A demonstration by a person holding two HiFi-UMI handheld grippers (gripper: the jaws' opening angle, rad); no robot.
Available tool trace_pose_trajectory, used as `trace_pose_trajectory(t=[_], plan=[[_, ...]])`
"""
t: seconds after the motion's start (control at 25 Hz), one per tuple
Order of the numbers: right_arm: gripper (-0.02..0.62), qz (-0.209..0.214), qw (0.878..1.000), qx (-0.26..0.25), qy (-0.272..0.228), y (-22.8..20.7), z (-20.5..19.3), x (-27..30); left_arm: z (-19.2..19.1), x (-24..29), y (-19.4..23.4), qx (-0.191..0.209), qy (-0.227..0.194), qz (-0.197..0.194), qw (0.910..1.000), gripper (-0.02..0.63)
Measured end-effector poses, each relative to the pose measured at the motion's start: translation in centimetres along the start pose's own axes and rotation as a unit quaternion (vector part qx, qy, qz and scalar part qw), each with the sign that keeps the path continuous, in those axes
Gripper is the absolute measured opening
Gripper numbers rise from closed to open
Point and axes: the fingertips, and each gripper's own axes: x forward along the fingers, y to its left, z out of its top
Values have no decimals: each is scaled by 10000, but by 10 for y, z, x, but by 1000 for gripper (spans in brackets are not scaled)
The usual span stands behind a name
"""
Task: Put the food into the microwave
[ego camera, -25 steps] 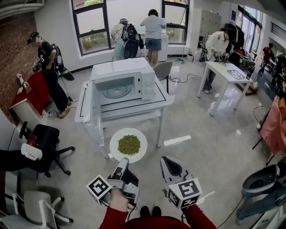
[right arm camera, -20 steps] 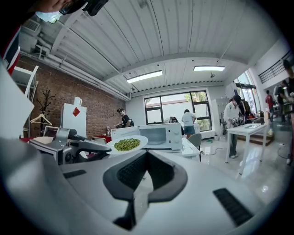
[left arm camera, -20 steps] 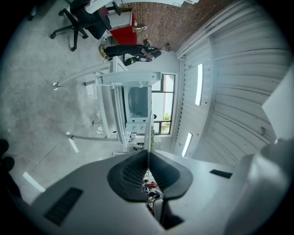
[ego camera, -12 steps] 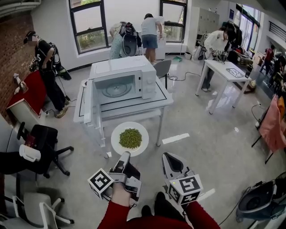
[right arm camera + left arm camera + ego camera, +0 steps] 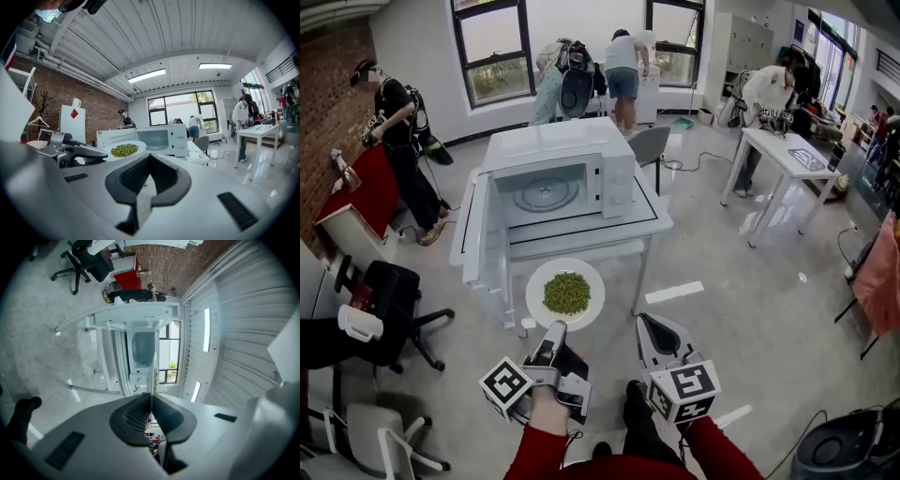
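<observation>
Hard to see:
- Left gripper [image 5: 551, 331]: its jaws cover the near rim of the plate [image 5: 538, 307] in the head view.
- In the left gripper view the plate [image 5: 154, 376] shows only edge-on, as a thin pale line running out from the closed jaws of the left gripper [image 5: 151, 397]. The peas are barely visible there.
- Both red sleeves are cut off at the bottom edge.

Grip:
- The left jaws are clamped on the plate's rim.
- The right gripper [image 5: 652, 328] is closed on nothing (pads together in its own view [image 5: 149, 159]) and is apart from the plate.

Orientation:
- The plate is round, so it has no long axis. It is held level, face up, with the peas [image 5: 567, 292] heaped in the middle.
- It hangs in the air just short of the front edge of the table [image 5: 649, 217], below the microwave [image 5: 553, 155].
- The microwave door [image 5: 481, 239] is swung open to the left, and the cavity faces the plate.

Change since a second ago:
- The plate and both grippers are nearer the table.
- The grip is unchanged.
</observation>
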Motion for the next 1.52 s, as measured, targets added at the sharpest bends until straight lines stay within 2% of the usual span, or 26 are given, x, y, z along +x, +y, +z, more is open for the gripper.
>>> trace_pose_trajectory(t=[0.36,0.72,1.0,1.32,1.52], plan=[[14,307,9995,66,100,-63,14,78,24,78,3,17,-517,63,9986,21],[14,886,9960,-116,95,-104,46,153,43,149,-6,89,-1082,94,9940,21],[14,1283,9916,-132,46,-112,59,186,51,183,-9,169,-1349,100,9907,20],[14,1681,9855,-85,201,-96,51,209,65,184,3,356,-1548,495,9861,21],[14,1808,9826,-202,373,-82,42,225,77,190,13,322,-1575,555,9854,21]])
